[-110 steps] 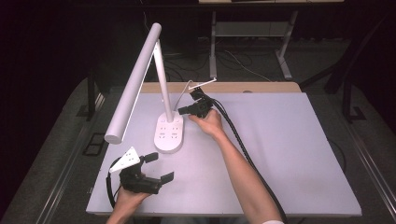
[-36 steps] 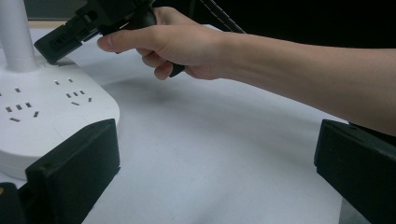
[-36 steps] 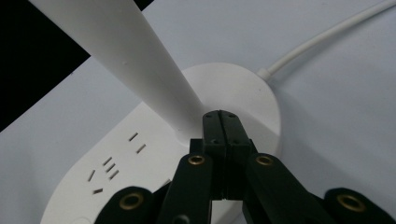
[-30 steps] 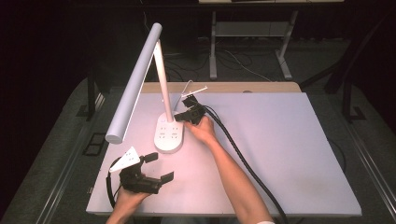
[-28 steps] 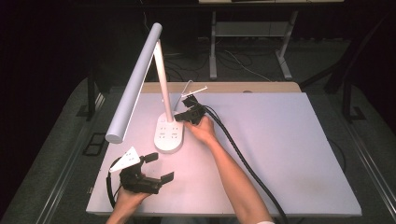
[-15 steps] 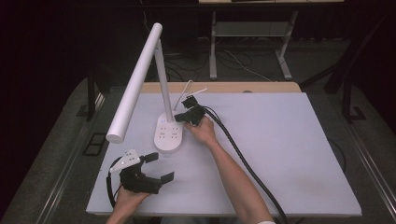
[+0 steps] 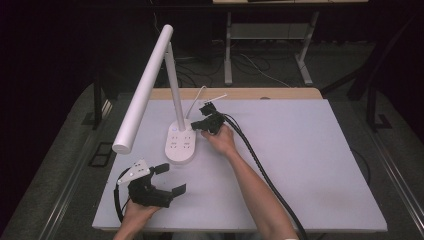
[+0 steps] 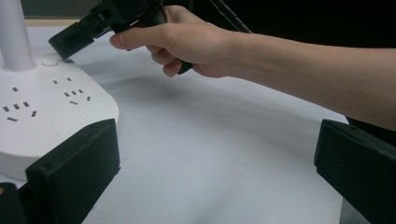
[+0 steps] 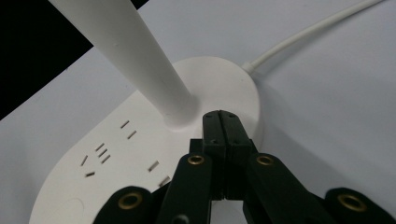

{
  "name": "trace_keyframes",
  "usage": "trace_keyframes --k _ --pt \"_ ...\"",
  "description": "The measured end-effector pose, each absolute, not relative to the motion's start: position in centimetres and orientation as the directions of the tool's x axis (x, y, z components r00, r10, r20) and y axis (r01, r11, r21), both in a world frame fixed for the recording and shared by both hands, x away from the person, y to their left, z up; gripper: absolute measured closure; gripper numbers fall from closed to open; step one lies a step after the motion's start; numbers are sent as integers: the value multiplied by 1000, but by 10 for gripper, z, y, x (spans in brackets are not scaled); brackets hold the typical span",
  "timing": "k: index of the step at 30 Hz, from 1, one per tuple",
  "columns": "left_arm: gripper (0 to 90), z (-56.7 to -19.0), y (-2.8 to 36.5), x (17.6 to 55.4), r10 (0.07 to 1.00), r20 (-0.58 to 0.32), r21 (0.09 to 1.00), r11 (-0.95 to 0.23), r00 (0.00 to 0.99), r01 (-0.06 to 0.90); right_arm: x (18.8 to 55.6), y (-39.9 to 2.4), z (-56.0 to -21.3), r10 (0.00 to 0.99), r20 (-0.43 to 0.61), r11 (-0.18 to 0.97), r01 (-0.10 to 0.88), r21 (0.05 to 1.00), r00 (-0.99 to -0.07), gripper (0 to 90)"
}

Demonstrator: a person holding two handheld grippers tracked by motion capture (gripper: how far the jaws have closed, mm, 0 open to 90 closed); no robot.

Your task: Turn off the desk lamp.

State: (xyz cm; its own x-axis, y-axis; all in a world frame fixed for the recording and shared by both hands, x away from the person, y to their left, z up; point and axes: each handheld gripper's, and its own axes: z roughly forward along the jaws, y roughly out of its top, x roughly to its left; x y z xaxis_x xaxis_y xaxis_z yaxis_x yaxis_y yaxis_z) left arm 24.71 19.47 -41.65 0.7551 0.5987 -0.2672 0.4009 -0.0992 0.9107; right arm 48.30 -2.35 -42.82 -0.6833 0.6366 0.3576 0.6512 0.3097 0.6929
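A white desk lamp stands on the table, with a socketed base [image 7: 180,146], an upright stem [image 7: 172,85] and a long tube head [image 7: 142,90]. My right gripper [image 7: 195,126] is shut, its tips down on the base [image 9: 140,154] right beside the foot of the stem [image 9: 126,51]. In the left gripper view those shut tips [image 8: 63,43] sit close to a small round button [image 8: 49,62] on the base. My left gripper [image 7: 167,180] rests at the table's front left, open and with nothing in it, its jaws [image 8: 217,158] pointing at the base [image 8: 42,107].
A white cord [image 9: 303,37] runs off the back of the base toward the far table edge [image 7: 235,93]. The right gripper's thick black cable [image 7: 260,165] trails along the forearm to the near edge. The lamp head overhangs the table's left side.
The right gripper has crept slightly down and left onto the lamp's base, still shut. The left gripper and the lamp have stayed put.
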Motion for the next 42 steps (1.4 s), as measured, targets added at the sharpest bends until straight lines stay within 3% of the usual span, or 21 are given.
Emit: trace_keyframes --k 19,32,42 --pt "0 -417 194 247 601 -264 910 -105 754 401 466 -67 -386 619 313 328 600 730 -720 887" --pt "0 -417 194 248 605 -258 911 -107 753 399 450 -107 -364 643 300 299 592 748 -704 577" --pt "0 -417 193 247 603 -265 911 -100 752 401 431 -141 -360 655 280 309 587 748 -702 142"
